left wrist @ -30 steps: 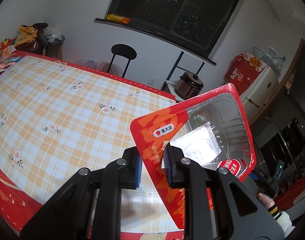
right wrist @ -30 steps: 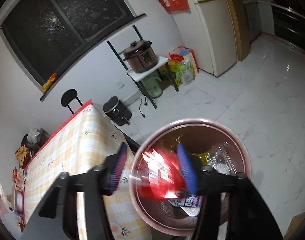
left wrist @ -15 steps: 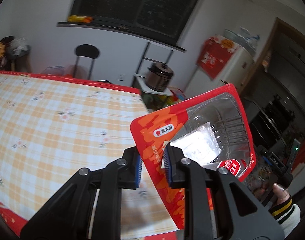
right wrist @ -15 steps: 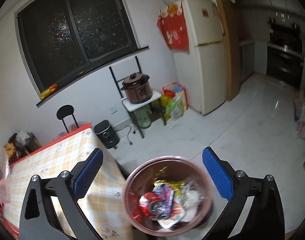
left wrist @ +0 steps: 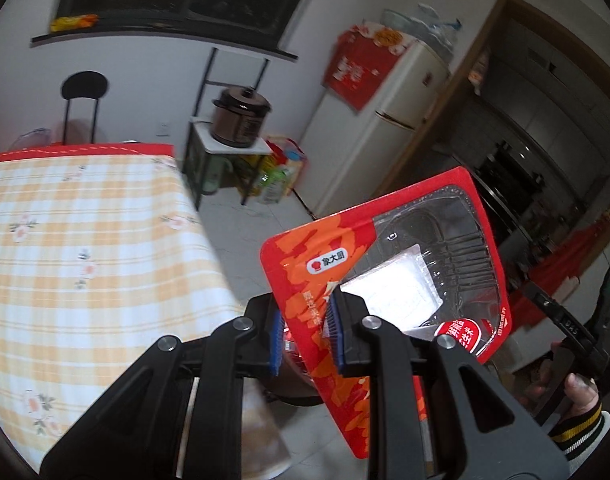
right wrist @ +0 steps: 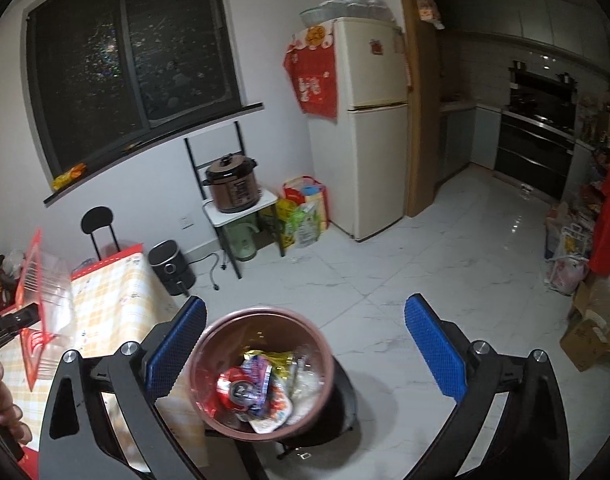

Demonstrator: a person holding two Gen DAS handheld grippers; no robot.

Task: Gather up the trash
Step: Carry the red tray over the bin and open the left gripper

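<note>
My left gripper (left wrist: 305, 332) is shut on a red and orange food package with a clear plastic window (left wrist: 385, 280) and holds it in the air past the table's right edge. The package also shows at the far left of the right wrist view (right wrist: 41, 292). My right gripper (right wrist: 305, 344) is open and empty above a round brown trash bin (right wrist: 265, 368) on the floor. The bin holds several wrappers and a crushed red can (right wrist: 233, 392).
The table with the orange checked cloth (left wrist: 85, 248) is on the left. A black chair (right wrist: 99, 228), an air fryer (right wrist: 171, 266), a rack with a rice cooker (right wrist: 233, 184), bags, a fridge (right wrist: 369, 128) and cardboard boxes (right wrist: 589, 332) line the white tiled floor.
My right gripper opened wide, dropped its red trash into the bin and rose above it. My left gripper swung right, off the table, with the package still held.
</note>
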